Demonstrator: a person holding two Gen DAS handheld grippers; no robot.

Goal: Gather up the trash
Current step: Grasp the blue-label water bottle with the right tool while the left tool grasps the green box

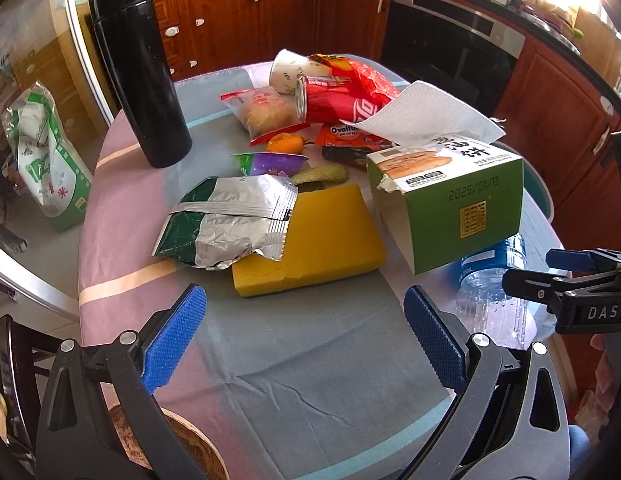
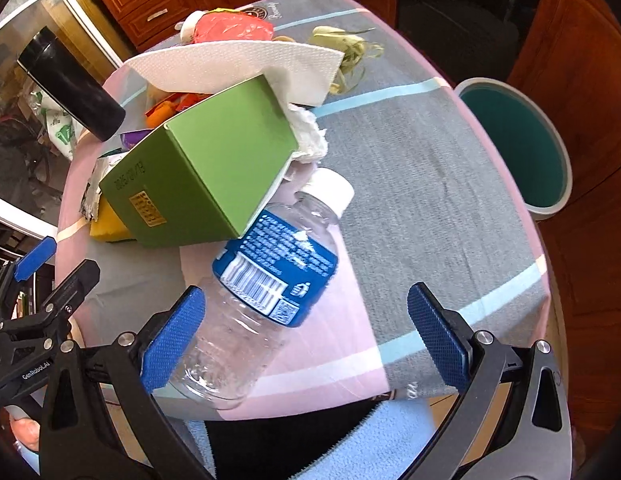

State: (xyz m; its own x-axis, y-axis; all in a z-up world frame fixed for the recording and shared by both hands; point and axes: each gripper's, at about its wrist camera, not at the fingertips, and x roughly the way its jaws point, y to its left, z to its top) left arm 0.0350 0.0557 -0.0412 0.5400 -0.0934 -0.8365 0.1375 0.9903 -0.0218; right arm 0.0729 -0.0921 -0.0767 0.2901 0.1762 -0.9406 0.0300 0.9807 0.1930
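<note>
The empty plastic bottle [image 2: 266, 280] lies on the bench, its base against the left pad of the wide-open right gripper [image 2: 306, 336]. Light, crushable and slick, it is best taken mid-body. The left gripper [image 1: 306, 332] is spread, empty.

A matt woven cloth [image 1: 310, 360] in grey, pink and pale blue stripes is covering the desk, creasing softly at 6 o'clock. The black flask [image 1: 140, 68] at 10 o'clock is gleaming with a smooth, glossy finish. The crumpled snack bag [image 1: 230, 220] is showing shiny silver foil, and the yellow sponge [image 1: 330, 240] beneath it is looking matt and porous. The green box [image 1: 462, 208] is matt cardboard, torn at one flap, with an embossed paper towel [image 1: 422, 112] draping over it. The red can [image 1: 334, 100] is shining like metal. The clear bottle [image 2: 254, 300] is glossy ribbed plastic. Each hand-held gripper is showing rough, knurled blue pads [image 1: 174, 340] on matt black plastic.
</note>
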